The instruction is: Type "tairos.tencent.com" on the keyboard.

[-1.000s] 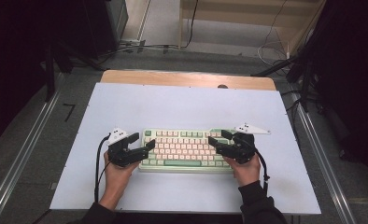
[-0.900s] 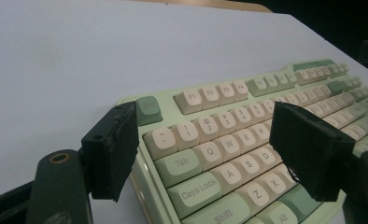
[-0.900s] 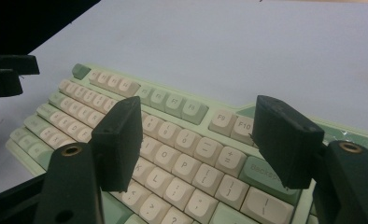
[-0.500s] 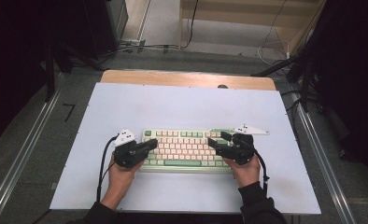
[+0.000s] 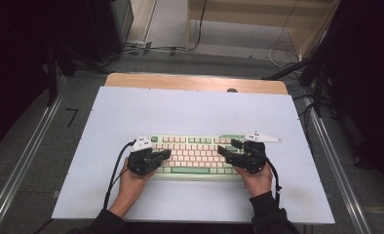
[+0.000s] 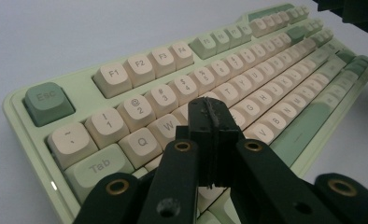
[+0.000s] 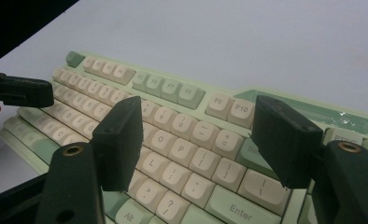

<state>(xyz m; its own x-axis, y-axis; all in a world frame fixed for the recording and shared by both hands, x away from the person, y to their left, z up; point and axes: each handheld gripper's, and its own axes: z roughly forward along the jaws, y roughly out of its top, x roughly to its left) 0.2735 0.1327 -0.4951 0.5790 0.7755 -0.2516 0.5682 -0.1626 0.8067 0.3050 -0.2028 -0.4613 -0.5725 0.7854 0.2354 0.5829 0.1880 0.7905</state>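
The keyboard (image 5: 197, 155) lies lengthwise left to right, low in the frame, function row pointing away. The left gripper (image 5: 164, 155) has just clenched empty over its left keys; the right gripper (image 5: 227, 148) gapes, released.

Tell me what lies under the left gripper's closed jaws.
The left gripper, shut with nothing between its pads, hangs above the keyboard near W and the next letter keys. Its jaws hide the keys directly below, so contact cannot be told.
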